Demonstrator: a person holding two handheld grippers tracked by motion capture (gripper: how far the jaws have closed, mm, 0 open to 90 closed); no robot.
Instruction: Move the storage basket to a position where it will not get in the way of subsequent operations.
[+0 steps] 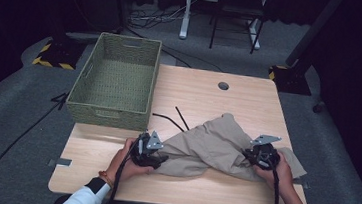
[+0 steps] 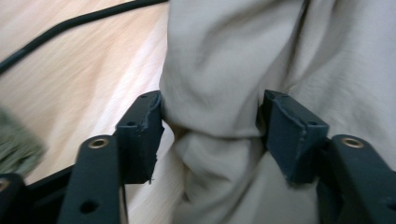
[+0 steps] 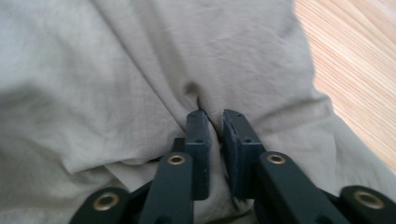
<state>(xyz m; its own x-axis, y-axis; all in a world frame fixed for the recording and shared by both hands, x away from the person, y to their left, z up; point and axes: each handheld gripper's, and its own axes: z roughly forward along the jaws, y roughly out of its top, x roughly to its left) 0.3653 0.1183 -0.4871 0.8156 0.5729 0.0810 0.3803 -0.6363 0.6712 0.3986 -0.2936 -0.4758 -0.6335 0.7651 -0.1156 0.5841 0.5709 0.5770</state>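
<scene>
Tongs [image 2: 210, 123] [image 3: 215, 128] pinch beige cloth [image 1: 215, 145] on table [image 1: 195, 91].

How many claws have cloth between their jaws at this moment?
2. The left claw straddles a bunched fold at the beige cloth's near-left end; the right claw pinches a fold at its right end.
</scene>
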